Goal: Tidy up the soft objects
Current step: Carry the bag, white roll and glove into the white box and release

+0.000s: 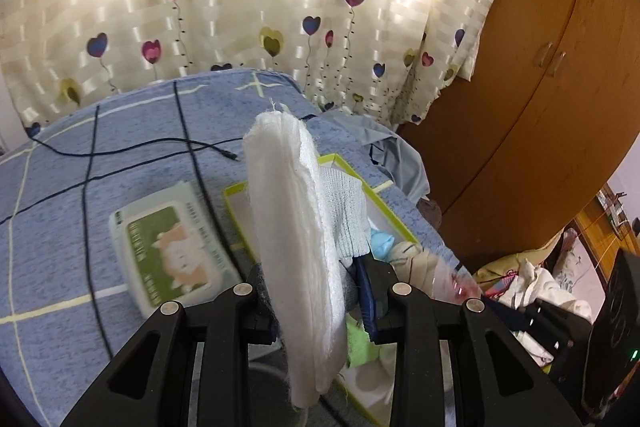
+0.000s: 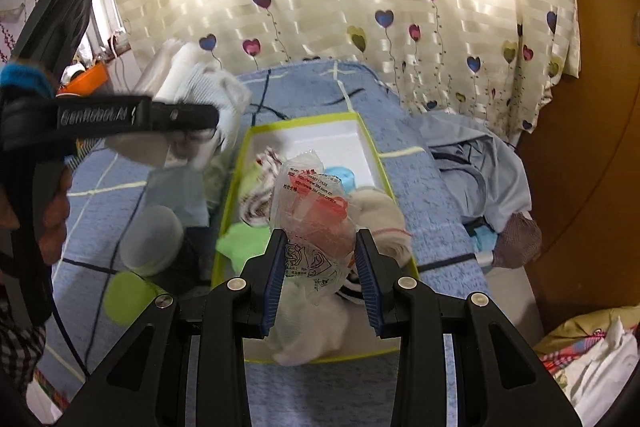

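Observation:
My left gripper (image 1: 320, 283) is shut on a stack of white cloths (image 1: 296, 235) with a pale knit piece, held upright above the bed. It also shows in the right wrist view (image 2: 192, 131), left of the box, blurred. My right gripper (image 2: 320, 263) is shut on a crinkled clear plastic packet (image 2: 316, 211) with red print, held over the near half of a white box with a lime-green rim (image 2: 362, 125). The box holds several soft items: socks, a green cloth (image 2: 240, 243), a blue piece (image 2: 340, 179). The box also shows in the left wrist view (image 1: 232, 195).
A blue checked bedspread (image 1: 60, 207) covers the bed. A wet-wipes pack (image 1: 172, 243) and a black cable (image 1: 140, 147) lie left of the box. A light blue garment (image 2: 476, 163) and a grey knit item (image 2: 516, 239) lie right of it. Heart-print curtain behind, wooden wardrobe (image 1: 540, 67) at right.

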### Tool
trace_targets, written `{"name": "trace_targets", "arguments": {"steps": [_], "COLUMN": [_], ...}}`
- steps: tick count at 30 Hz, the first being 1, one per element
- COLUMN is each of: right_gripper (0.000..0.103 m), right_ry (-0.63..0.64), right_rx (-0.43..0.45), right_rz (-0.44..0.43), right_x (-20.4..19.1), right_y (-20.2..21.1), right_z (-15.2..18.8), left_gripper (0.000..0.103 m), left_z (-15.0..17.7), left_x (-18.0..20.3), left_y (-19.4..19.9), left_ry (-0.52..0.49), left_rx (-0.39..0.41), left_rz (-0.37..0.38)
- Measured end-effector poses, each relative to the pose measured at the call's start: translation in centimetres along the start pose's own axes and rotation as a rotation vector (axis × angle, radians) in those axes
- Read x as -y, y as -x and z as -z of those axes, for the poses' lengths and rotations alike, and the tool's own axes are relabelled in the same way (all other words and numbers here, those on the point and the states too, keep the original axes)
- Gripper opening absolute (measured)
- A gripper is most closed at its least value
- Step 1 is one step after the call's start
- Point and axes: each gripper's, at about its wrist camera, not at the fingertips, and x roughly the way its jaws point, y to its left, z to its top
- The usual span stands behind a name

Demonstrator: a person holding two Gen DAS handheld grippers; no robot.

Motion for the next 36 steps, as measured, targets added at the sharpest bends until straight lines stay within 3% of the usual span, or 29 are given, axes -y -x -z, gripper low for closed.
{"name": "trace_targets", "arguments": {"steps": [10, 22, 36], "right_gripper": [0.036, 0.036, 0.037], "right_ry": [0.028, 0.047, 0.055], "right_rx": [-0.059, -0.069, -0.068], "right_rz": [-0.011, -0.044, -0.041], "right_x": [0.6, 0.1, 0.0], "right_y": [-1.9, -2.8, -3.0], "right_z": [1.0, 1.5, 1.4], "left_gripper": [0.029, 0.031, 0.047], "left_z": [-2.0, -1.7, -1.6], "left_x": [1.8, 3.0, 2.9], "left_y": [-4.7, -8.9, -10.5], "left_ry": [-0.044, -0.082, -0.068], "left_rx": [-0.06, -0.15, -0.186], "left_rz": [0.007, -0.008, -0.013]}}
